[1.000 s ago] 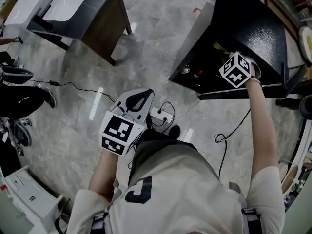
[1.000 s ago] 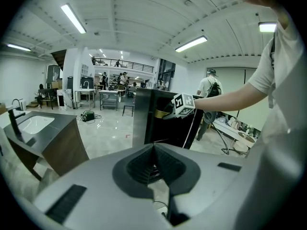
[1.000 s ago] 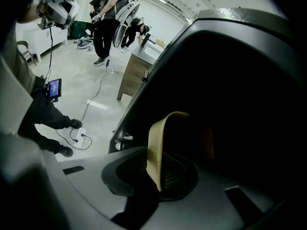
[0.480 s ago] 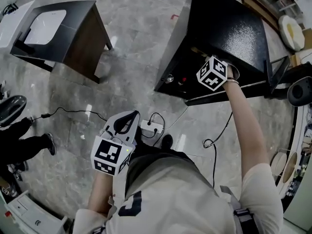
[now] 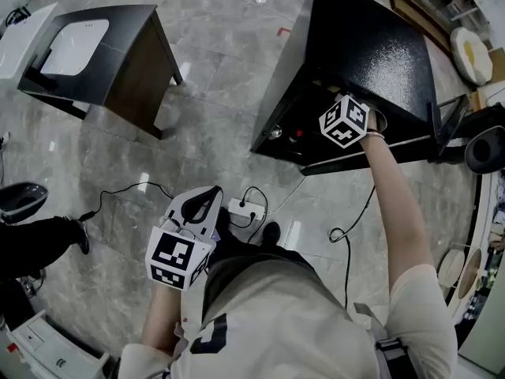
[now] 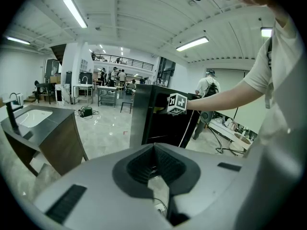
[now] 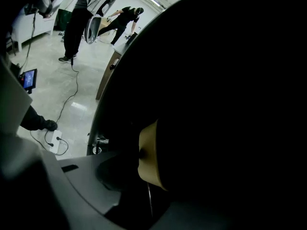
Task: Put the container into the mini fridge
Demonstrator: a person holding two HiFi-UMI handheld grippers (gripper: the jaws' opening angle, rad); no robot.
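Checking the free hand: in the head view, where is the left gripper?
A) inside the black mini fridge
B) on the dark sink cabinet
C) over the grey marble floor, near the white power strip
C: the left gripper hangs over the grey marble floor beside the white power strip, jaws together.

Speckled black mini fridge (image 5: 371, 46), grey marbled floor (image 5: 221, 93)

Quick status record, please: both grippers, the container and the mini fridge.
left gripper: jaws together, empty, low near the person's waist, apart from the fridge
right gripper: reached into the fridge's front; jaws have just been opening
container: pale, in the dark interior, just ahead between the right jaws; pads do not seem to press it
mini fridge: black, standing on the floor
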